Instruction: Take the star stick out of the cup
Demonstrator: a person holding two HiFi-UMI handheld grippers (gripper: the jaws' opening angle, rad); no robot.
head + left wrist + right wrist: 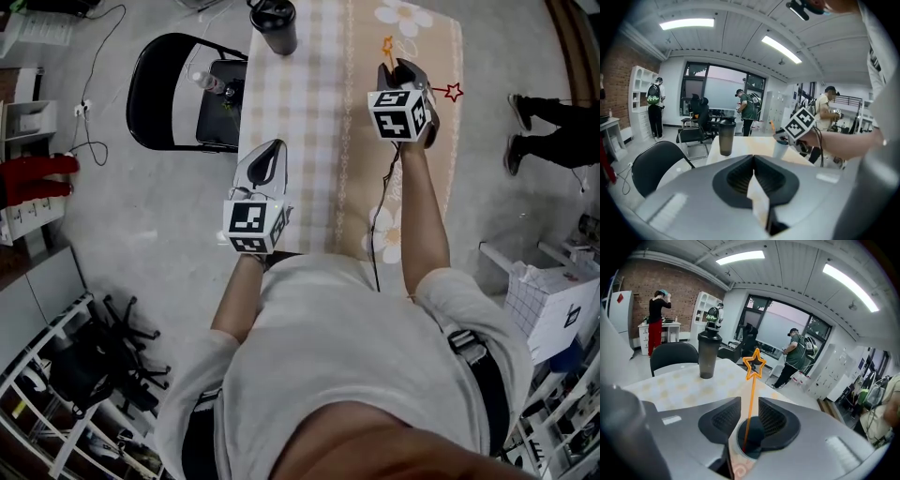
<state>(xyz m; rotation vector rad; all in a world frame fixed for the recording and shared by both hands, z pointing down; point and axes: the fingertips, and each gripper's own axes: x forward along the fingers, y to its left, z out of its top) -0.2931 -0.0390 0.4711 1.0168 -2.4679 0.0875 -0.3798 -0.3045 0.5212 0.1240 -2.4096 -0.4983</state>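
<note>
An orange star stick [754, 363] stands upright in a cup [736, 468] that sits right under my right gripper [749, 413]. The jaws stand a little apart on either side of the thin stem, which touches neither pad, so the gripper is open. In the head view the right gripper [401, 67] covers the cup at the table's far right, with the orange star [387, 44] poking out beyond it. A red star [454, 92] on a thin stem shows to its right. My left gripper [267, 159] is shut and empty near the table's left edge. From it I see the white cup [780, 150].
A dark lidded tumbler [274, 23] stands at the far end of the checked table [309, 141]. A black chair [173, 89] is on the left with a bottle and a dark item on its seat. A person's shoes [518, 131] are on the floor to the right. Several people stand far off.
</note>
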